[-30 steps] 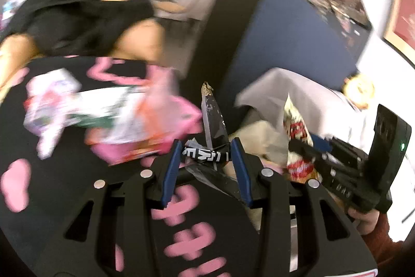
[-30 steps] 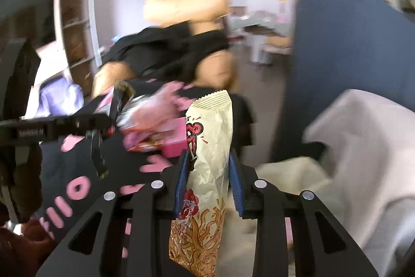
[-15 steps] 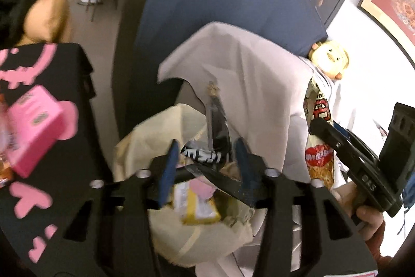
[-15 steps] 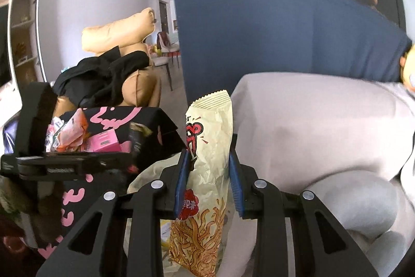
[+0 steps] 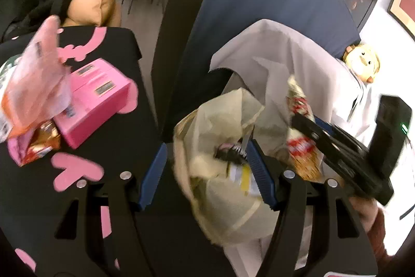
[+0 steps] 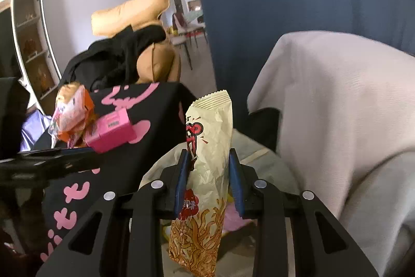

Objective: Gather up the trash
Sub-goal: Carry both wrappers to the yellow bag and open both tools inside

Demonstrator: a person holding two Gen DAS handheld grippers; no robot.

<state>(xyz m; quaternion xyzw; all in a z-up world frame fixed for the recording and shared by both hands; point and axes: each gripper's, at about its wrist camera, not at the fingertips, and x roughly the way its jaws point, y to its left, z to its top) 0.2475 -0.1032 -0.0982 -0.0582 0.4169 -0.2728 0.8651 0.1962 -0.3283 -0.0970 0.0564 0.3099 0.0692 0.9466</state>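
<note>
left gripper [image 5: 206,174] hangs over the mouth of the cream trash bag [image 5: 223,199], jaws opening and already well apart. the dark wrapper [image 5: 232,153] lies loose against the inner face of the right finger, no pad pressing on it, over the bag's opening. risk: the wrapper appears to cling to that finger; if it sticks, it could ride out with the tool and fall outside the bag.

right gripper [image 6: 208,181] is clamped on the cream snack packet [image 6: 207,173], which stands upright between the jaws, its top well above them and its lower half hanging below. in the left wrist view it sits to the right of the bag mouth, near the pale cloth [image 5: 298,61]. risk: released there, the packet could slide onto the cloth and miss the bag. the bag's rim is soft and crumpled; a knock from either tool could fold it shut.

still to collect on the black table [image 5: 129,43], far left: pink box [image 5: 96,100], orange wrapper [image 5: 33,85].
</note>
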